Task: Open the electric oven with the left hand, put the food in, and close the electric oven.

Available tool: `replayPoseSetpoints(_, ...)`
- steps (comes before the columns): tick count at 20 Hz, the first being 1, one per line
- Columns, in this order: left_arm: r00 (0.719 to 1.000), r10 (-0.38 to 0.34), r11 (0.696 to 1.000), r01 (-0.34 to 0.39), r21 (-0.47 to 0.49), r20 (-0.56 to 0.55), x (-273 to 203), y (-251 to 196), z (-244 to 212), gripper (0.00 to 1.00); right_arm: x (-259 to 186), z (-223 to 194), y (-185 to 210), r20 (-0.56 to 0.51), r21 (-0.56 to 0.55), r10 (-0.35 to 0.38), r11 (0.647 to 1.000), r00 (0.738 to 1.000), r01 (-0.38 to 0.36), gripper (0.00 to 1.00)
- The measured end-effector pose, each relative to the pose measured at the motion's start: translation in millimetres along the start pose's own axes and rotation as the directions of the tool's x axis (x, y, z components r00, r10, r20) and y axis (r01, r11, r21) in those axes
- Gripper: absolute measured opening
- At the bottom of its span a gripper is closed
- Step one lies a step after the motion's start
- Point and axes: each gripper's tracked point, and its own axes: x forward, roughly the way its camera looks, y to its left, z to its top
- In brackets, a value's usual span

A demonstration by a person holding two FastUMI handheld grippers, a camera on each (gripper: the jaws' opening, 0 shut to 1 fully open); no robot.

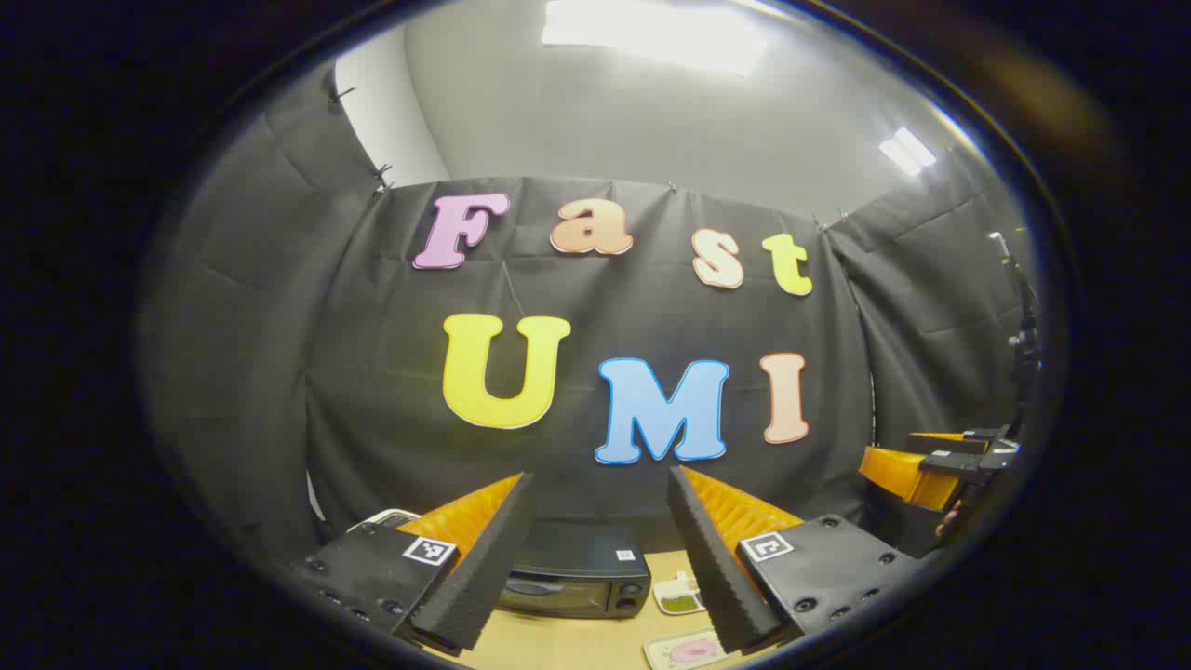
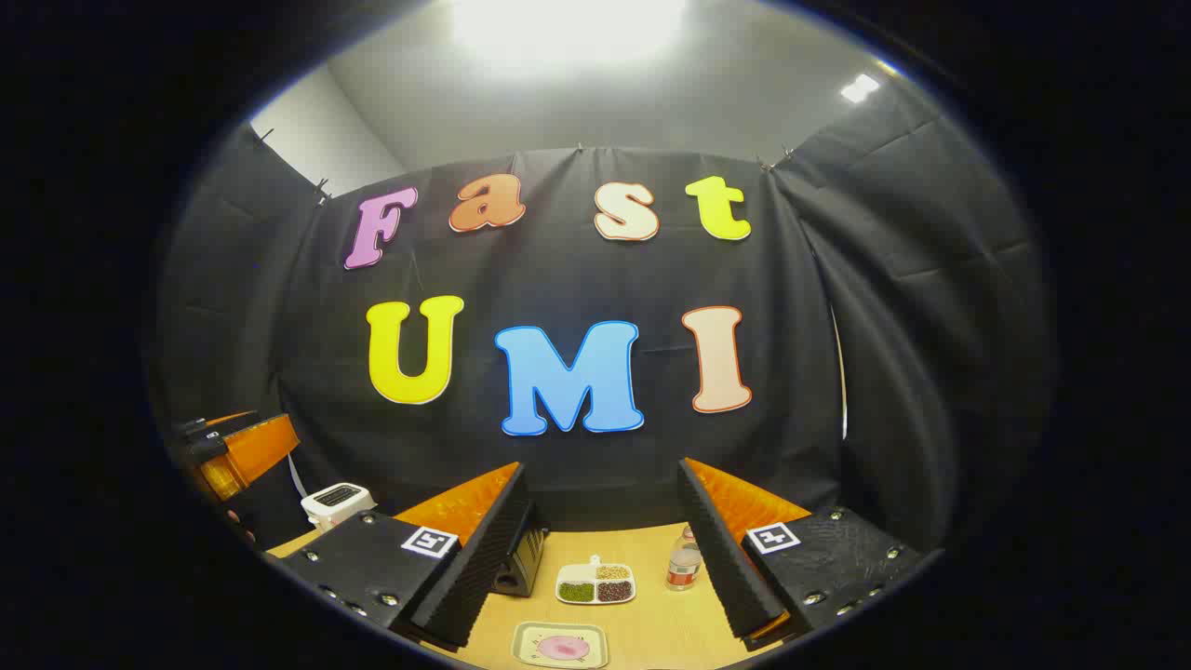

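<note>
A small black electric oven (image 1: pixel 577 577) stands on the wooden table (image 1: pixel 568 642), low between my left gripper's fingers, its door shut. In front of it lies a pale tray with a pink piece of food (image 1: pixel 693 649). My left gripper (image 1: pixel 600 475) is held high above the table, open and holding nothing. My right gripper (image 2: pixel 600 467) is open too, well above the same food tray (image 2: pixel 561 645). A corner of the oven (image 2: pixel 521 558) shows behind its left finger. The right gripper (image 1: pixel 930 465) appears far right in the left gripper view, and the left gripper (image 2: pixel 233 451) far left in the right gripper view.
A divided dish of beans and grains (image 2: pixel 595 583) sits behind the food tray, right of the oven. A small bottle (image 2: pixel 685 561) stands to its right. A white toaster (image 2: pixel 335 502) is at the table's left. Black cloth walls close in the back and sides.
</note>
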Motion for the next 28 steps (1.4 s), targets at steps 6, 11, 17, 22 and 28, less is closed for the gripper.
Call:
replayPoseSetpoints(6,1.0,-0.021,1.0,0.021,0.008,-0.007,3,-5,-3,0.96,-5,0,-9,0.009,-0.007,-0.032,0.999,0.999,0.032,0.97)
replayPoseSetpoints(11,1.0,0.01,1.0,-0.01,-0.004,0.012,2,6,1,0.96,-6,-5,-9,-0.002,-0.026,-0.047,0.999,0.999,0.047,0.97)
replayPoseSetpoints(17,1.0,-0.005,1.0,0.005,-0.003,-0.023,8,16,-13,0.96,-5,-9,-2,-0.007,-0.037,-0.047,0.998,0.999,0.046,0.97)
replayPoseSetpoints(22,0.995,-0.026,0.999,0.028,0.016,-0.099,21,22,-46,0.96,-2,-27,2,-0.044,-0.039,-0.04,0.999,0.998,0.038,0.97)
replayPoseSetpoints(28,0.965,-0.017,1.0,0.011,-0.025,-0.263,57,53,-133,0.95,4,-42,5,-0.061,-0.029,-0.042,0.999,0.997,0.041,0.97)
